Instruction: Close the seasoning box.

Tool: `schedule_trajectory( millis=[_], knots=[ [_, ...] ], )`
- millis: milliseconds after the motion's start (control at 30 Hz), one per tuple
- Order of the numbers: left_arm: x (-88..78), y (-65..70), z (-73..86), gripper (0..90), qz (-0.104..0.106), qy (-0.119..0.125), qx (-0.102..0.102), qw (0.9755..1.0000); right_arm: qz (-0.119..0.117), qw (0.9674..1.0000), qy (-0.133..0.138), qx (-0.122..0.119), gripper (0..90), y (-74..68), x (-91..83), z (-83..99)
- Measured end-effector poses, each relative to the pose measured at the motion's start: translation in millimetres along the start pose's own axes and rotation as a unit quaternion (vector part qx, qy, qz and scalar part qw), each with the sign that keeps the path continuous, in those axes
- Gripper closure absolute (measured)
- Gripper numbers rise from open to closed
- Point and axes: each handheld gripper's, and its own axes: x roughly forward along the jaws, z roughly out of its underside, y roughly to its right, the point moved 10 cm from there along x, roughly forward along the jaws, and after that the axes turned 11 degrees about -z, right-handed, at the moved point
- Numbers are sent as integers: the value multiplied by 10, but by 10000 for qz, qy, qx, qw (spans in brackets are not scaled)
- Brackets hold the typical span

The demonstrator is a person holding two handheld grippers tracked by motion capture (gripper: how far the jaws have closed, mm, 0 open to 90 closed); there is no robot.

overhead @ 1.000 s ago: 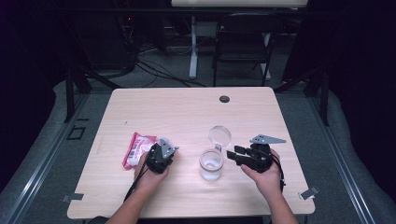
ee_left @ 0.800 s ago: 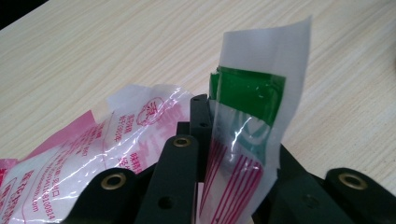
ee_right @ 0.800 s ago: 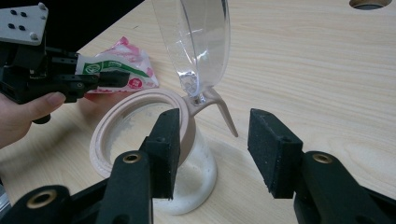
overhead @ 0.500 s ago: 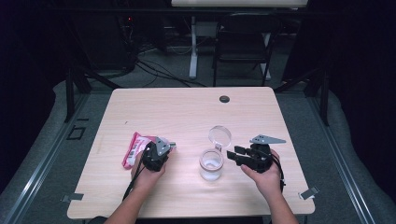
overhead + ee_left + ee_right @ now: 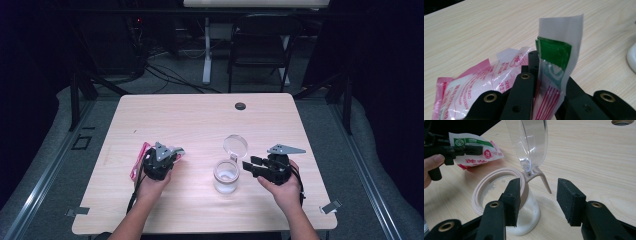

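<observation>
Left gripper (image 5: pixel 161 161) lifted a bit w/ the pink-white sachet (image 5: pixel 554 75); its jaws had just been closing and pinched the sachet's top edge. Right gripper (image 5: pixel 539 202) stayed put, jaws spread around the jar's (image 5: pixel 226 176) rim hinge, lid (image 5: pixel 235 146) flipped open. Sachet grabbed; tearing and pouring prob. left. Jar contents hard to make out. Worktop (image 5: pixel 200 120) otherwise bare.

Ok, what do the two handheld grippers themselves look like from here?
Both are black. The left gripper and right gripper each carry a grey three-cornered plate on top and trail a black cable along a bare, sleeveless forearm. Up close, the jaws show brass-coloured rivets, and the right gripper's fingertips wear rough black foam pads.
</observation>
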Motion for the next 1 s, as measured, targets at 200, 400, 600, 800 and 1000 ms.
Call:
schedule_trajectory(
  millis=[200, 400, 600, 800, 1000],
  knots=[
    [-203, -232, -124, 900, -97, 224, -300, 9993, -13, 10000, -23, -2, 540, 4, -7, -8],
    [-381, -520, -198, 900, -236, 429, -659, 9966, -13, 10000, 1, 10, 540, 6, -4, -20],
    [-498, -803, -255, 900, -483, 494, -709, 9951, -34, 10000, -17, 3, 540, -4, 17, -21],
    [-586, -1046, -318, 900, -699, 464, -656, 9943, -28, 10000, -27, 7, 540, 4, 24, -21],
    [-605, -1204, -381, 900, -809, 418, -581, 9941, -11, 10000, 12, -8, 540, 1, 19, -32]
  ],
)
